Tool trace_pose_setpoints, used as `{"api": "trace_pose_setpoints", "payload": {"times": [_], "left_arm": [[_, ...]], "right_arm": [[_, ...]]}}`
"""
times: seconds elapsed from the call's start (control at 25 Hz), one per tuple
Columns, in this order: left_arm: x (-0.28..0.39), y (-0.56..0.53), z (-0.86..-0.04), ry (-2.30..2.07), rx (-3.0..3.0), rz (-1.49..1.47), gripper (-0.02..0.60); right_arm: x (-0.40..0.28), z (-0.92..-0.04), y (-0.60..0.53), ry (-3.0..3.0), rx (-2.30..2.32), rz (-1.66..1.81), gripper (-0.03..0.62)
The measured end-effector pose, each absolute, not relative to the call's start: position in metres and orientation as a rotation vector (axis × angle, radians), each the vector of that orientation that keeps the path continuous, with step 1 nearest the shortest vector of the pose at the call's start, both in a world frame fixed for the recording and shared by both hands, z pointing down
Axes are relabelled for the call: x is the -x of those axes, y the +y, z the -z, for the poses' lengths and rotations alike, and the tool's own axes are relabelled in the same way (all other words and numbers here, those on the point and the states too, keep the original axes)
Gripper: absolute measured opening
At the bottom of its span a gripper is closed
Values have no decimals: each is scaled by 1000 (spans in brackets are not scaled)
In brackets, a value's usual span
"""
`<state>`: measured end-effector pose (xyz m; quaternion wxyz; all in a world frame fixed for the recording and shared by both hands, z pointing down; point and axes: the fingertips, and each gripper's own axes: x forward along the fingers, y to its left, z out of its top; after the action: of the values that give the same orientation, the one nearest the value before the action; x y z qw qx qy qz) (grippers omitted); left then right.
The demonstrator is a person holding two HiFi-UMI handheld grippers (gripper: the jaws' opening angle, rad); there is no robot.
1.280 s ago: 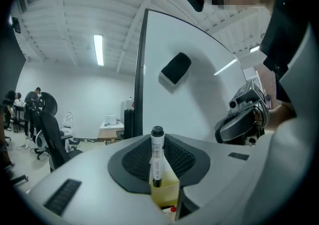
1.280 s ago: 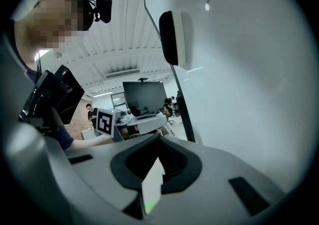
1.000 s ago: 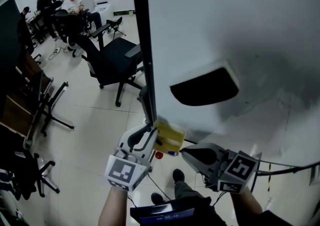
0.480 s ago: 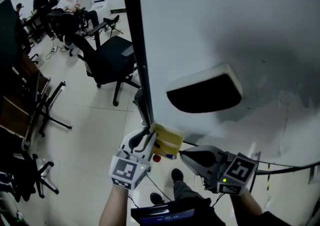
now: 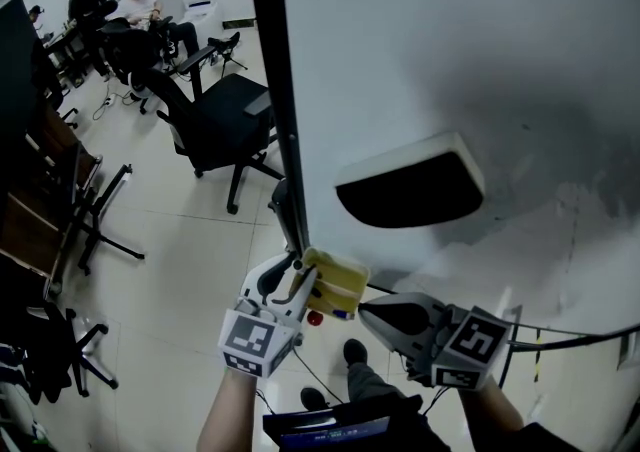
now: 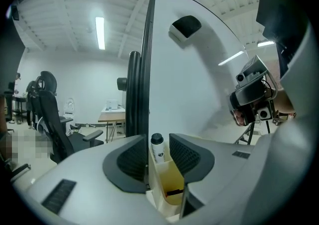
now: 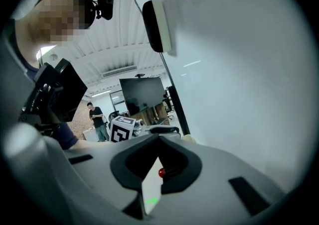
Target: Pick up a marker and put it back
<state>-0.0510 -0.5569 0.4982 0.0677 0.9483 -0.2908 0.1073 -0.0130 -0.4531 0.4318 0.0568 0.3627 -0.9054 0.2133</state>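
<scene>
At the left edge of the upright whiteboard point(image 5: 450, 60), beside its black frame post point(image 5: 270, 90), I observe a cream-yellow plastic holder point(image 5: 338, 282) fixed to the board. A white marker with a black cap point(image 6: 157, 147) stands upright in this holder, cap uppermost.

The left gripper point(image 5: 296, 278) is level with the holder. In the left gripper view, its two dark ribbed pads point(image 6: 130, 162) flank the holder and the marker. The jaws have just been opening, and I see a gap on both sides, so the pads are not pressing on the marker. The marker is supported by the holder alone.

The right gripper point(image 5: 370, 310) sits just beside the holder, on the board side, pointing towards it. Its jaws are together at the tips and grip nothing. Past them I see a small red round object point(image 7: 161, 172) under the holder; I cannot identify it.

A white-backed eraser with a black felt face point(image 5: 410, 185) clings to the board, well above both grippers.
</scene>
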Motion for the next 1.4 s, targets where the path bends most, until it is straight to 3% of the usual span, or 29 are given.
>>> {"api": "trace_pose_setpoints", "payload": {"times": [0.24, 0.72, 0.76, 0.84, 1.4], "left_arm": [[59, -556, -474, -915, -2874, -251, 167], [123, -513, -339, -1078, -2984, -22, 158], [130, -505, -332, -1089, -2990, -35, 153], [146, -489, -322, -1104, -3000, -69, 5], [232, -397, -300, -1189, -2919, -88, 2]], "right_arm": [[16, -426, -453, -2761, -1085, -624, 15], [50, -358, -443, -2889, -1023, -420, 15], [56, -351, -441, -2906, -1014, -394, 15], [69, -340, -436, -2937, -987, -359, 16], [168, -326, -368, -2983, -749, -278, 15]]}}
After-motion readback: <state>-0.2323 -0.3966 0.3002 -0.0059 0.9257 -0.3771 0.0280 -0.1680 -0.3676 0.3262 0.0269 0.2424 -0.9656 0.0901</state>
